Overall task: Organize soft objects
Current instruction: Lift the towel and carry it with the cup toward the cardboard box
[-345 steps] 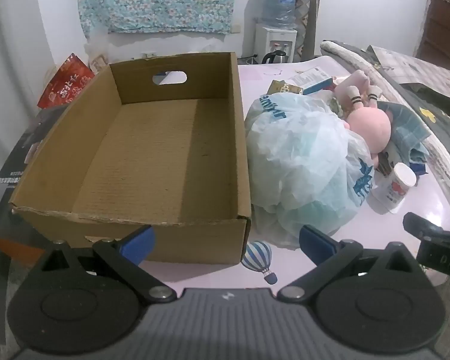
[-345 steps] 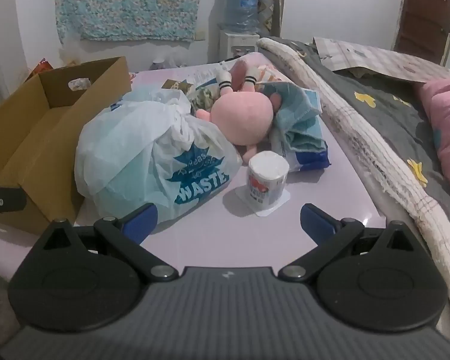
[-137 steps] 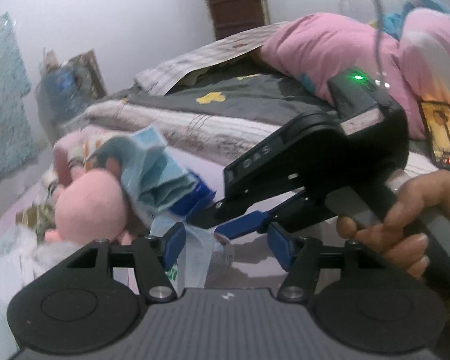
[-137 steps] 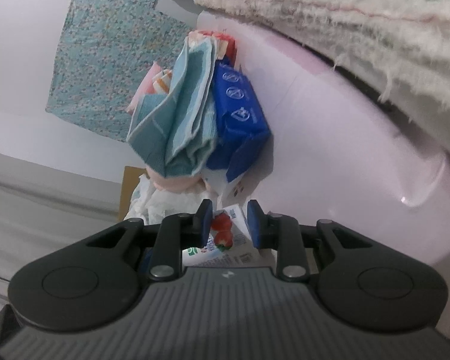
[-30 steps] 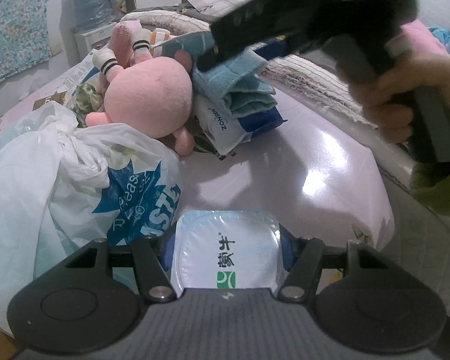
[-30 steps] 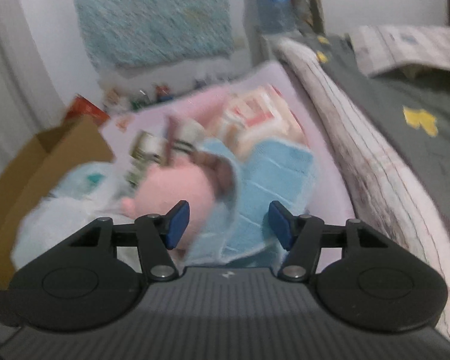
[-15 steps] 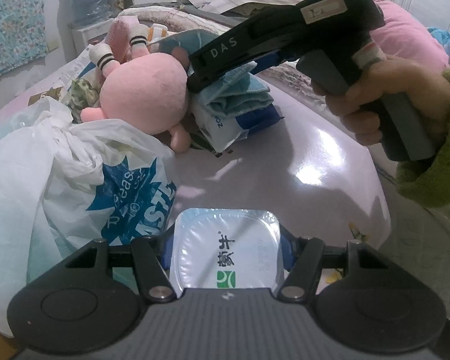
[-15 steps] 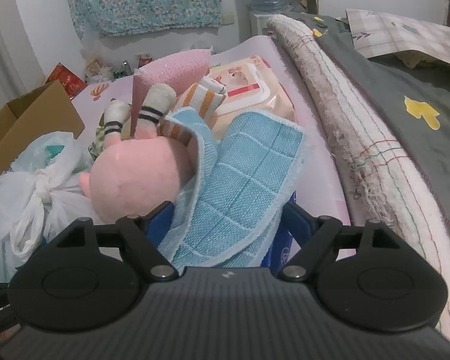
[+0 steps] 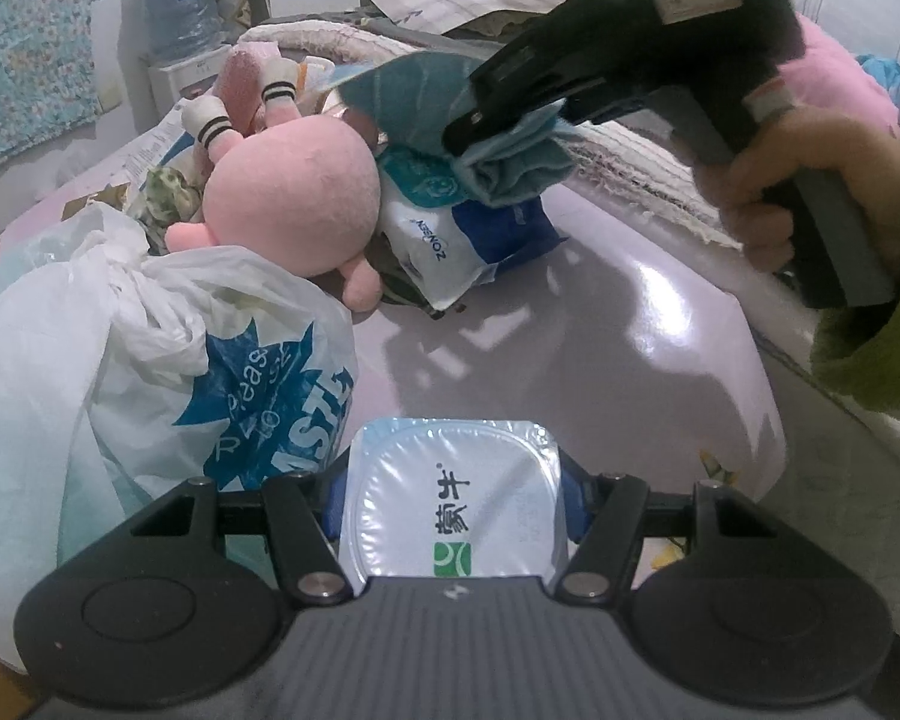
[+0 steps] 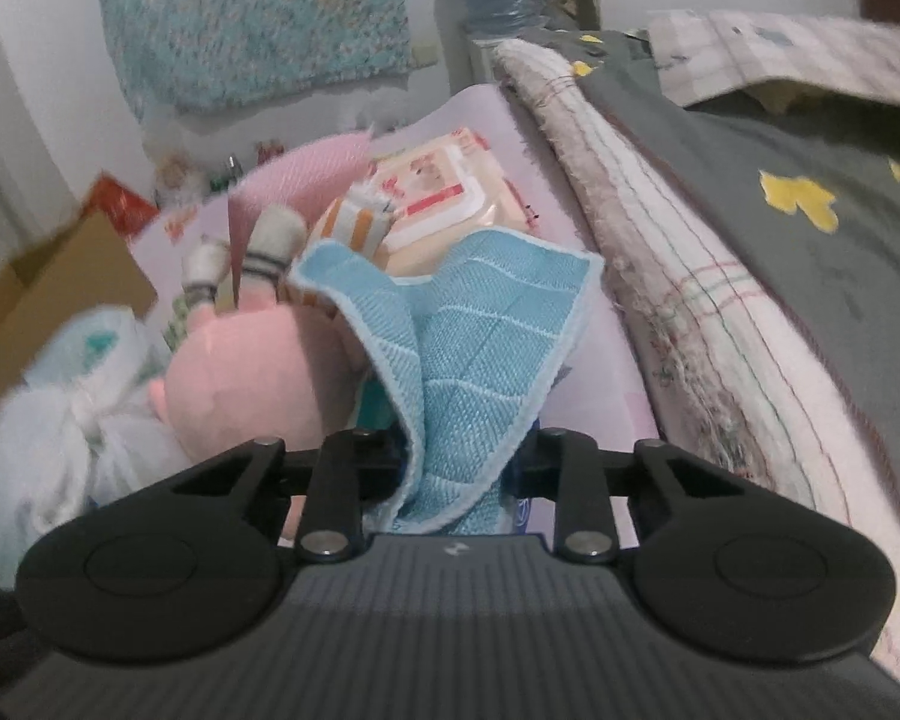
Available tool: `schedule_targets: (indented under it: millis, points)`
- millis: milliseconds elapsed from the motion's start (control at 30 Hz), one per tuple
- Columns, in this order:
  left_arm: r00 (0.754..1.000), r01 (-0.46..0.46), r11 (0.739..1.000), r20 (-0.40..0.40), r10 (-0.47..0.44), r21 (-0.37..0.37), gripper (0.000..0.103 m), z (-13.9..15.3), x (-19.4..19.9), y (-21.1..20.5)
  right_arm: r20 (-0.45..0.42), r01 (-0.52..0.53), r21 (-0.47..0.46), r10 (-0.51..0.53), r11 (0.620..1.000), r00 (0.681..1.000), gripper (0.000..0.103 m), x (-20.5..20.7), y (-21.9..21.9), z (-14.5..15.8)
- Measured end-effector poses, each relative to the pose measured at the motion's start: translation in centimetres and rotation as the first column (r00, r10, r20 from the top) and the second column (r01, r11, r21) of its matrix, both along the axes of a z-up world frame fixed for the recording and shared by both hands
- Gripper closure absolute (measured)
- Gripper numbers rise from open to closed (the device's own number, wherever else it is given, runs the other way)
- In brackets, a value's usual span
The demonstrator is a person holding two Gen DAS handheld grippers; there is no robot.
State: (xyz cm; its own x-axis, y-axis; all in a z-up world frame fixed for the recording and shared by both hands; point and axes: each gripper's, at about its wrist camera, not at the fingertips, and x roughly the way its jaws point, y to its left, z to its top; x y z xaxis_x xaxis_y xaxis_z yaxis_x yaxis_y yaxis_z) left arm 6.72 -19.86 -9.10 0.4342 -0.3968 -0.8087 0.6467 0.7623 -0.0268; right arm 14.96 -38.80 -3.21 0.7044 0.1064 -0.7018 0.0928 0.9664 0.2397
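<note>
My left gripper (image 9: 453, 495) is shut on a white yogurt cup (image 9: 453, 504) with a foil lid, held over the pale pink table (image 9: 600, 324). My right gripper (image 10: 459, 468) is shut on a folded light blue cloth (image 10: 474, 360); in the left wrist view it (image 9: 480, 117) pinches that cloth (image 9: 510, 168) above a blue and white wipes pack (image 9: 450, 240). A pink plush toy (image 9: 294, 198) lies beside the cloth, also in the right wrist view (image 10: 246, 390). A knotted white plastic bag (image 9: 120, 360) sits at the left.
A cardboard box (image 10: 48, 300) stands at the far left. An orange wipes pack (image 10: 450, 192) lies behind the cloth. A bed with a striped blanket (image 10: 690, 300) and a grey cover (image 10: 810, 192) runs along the table's right edge. A water dispenser (image 9: 180, 18) stands at the back.
My right gripper has closed on the blue cloth and lifted it a little off the wipes pack. My left gripper still holds the yogurt cup in about the same place.
</note>
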Motion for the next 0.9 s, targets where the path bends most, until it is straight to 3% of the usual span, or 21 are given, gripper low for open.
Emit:
schedule_targets:
  millis: [233,433,700,900]
  points:
    - [1.0,-0.005,0.999,0.02,0.006,-0.04,0.04,1.0,-0.2,0.6,0.084,0.055,0.126,-0.066,0.99,0.994,0.079,-3.5,-2.7,1.9]
    - [0.998,-0.001,0.996,0.055,0.005,-0.085,0.04,3.6,-0.6,0.7,0.145,0.051,0.213,-0.083,0.976,0.986,0.079,-6.3,-4.0,4.1]
    - [0.998,-0.031,0.972,0.052,0.044,-0.235,0.04,9.4,-1.0,3.7,0.233,-0.048,0.267,-0.016,0.963,0.972,0.079,-9.0,-1.5,8.8]
    - [0.988,-0.113,0.941,0.063,0.14,-0.318,0.04,14.2,-0.4,9.8,0.269,-0.194,0.316,0.108,0.929,0.957,0.079,-7.4,3.9,11.5]
